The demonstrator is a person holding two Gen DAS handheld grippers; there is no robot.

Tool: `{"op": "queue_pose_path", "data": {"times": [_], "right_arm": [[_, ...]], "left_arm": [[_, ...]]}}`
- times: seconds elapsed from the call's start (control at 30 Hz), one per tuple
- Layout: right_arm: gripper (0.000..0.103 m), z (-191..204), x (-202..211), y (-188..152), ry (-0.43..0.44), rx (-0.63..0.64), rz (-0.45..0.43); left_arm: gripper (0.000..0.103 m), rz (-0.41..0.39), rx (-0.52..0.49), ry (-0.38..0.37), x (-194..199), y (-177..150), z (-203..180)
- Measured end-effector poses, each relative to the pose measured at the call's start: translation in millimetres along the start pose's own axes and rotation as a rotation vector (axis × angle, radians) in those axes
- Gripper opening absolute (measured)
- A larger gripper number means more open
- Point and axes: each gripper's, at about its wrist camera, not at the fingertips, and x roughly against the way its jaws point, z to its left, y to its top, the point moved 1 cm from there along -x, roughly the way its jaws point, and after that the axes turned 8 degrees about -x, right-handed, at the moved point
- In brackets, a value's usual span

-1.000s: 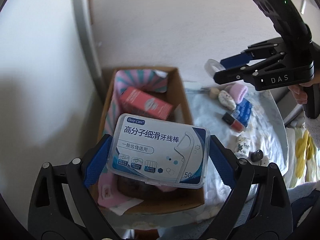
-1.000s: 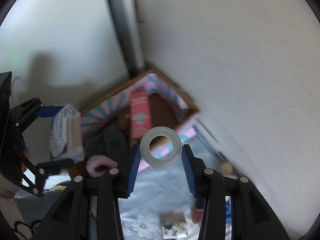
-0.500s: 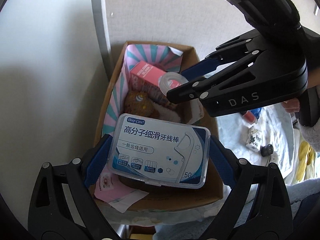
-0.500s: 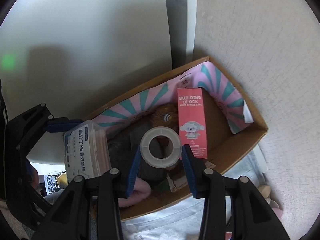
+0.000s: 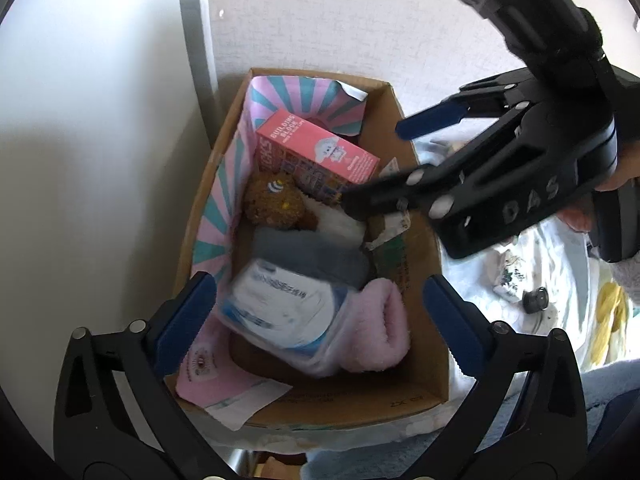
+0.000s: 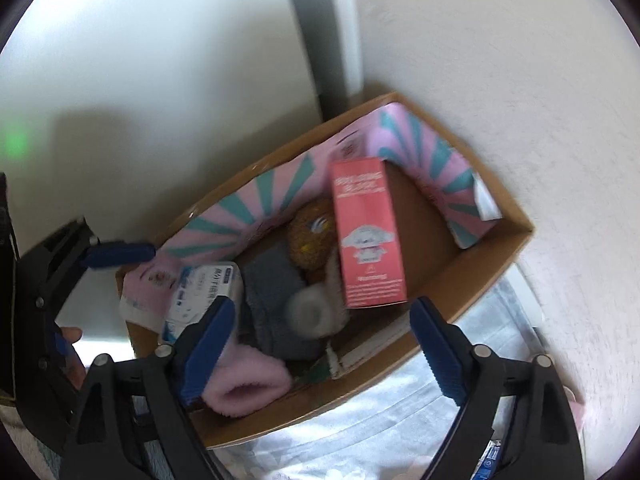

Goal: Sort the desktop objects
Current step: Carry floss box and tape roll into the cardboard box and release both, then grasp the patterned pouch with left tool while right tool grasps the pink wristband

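Observation:
A cardboard box (image 5: pixel 416 364) with pink and teal lining stands against the wall. My left gripper (image 5: pixel 316 308) hovers over its near end, jaws opening. The clear floss-pick box (image 5: pixel 280 312) lies blurred below them, free of the pads, on a pink fluffy cloth (image 5: pixel 380 328). My right gripper (image 6: pixel 320 316) hangs over the box's middle, jaws also opening. The clear tape ring (image 6: pixel 308 312) is a blur beneath it on the grey cloth (image 6: pixel 272 292), touching neither pad. The right gripper (image 5: pixel 384 160) crosses the left wrist view from the right. The left gripper (image 6: pixel 88 300) shows at the left edge.
Inside the box lie a pink building-block carton (image 5: pixel 320 160) and a brown plush toy (image 5: pixel 272 200). Right of the box, a pale quilted cover holds a patterned packet (image 5: pixel 508 276) and a small black item (image 5: pixel 536 300). A grey post (image 5: pixel 196 40) and white walls close the back.
Both grippers came down over the cardboard box and opened. The floss-pick box left the left pads and dropped in; the tape ring left the right pads and fell onto the cloths.

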Motion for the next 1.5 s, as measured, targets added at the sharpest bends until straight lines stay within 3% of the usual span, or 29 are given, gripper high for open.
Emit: {"op": "queue_pose_path", "data": {"times": [0.07, 0.13, 0.37, 0.6, 1.03, 1.2, 1.33, 1.5], "right_arm": [[0.088, -7, 5, -2, -0.002, -0.019, -0.009], [0.103, -15, 12, -3, -0.016, -0.032, -0.031], [0.103, -28, 32, -2, -0.010, -0.069, -0.084], [0.103, -28, 65, -17, -0.063, -0.066, -0.144], [0.103, -70, 113, -55, -0.075, -0.219, -0.266], [0.103, -102, 162, -74, -0.157, -0.285, -0.298], [0.103, -124, 208, -102, -0.259, -0.343, -0.375], [0.103, -148, 230, -134, -0.310, -0.394, -0.374]], "left_arm": [[0.103, 0.007, -0.004, 0.003, -1, -1, 0], [0.103, 0.008, -0.005, 0.010, -2, -2, 0], [0.103, -0.003, -0.019, 0.012, 1, 1, -3], [0.103, -0.060, -0.058, 0.017, 10, 6, -9], [0.103, -0.123, -0.110, -0.017, 25, 9, -20], [0.103, -0.162, -0.137, -0.033, 46, 35, -24], [0.103, -0.151, -0.160, -0.028, 59, 61, -30], [0.103, -0.207, -0.229, -0.035, 67, 88, -61]]}}
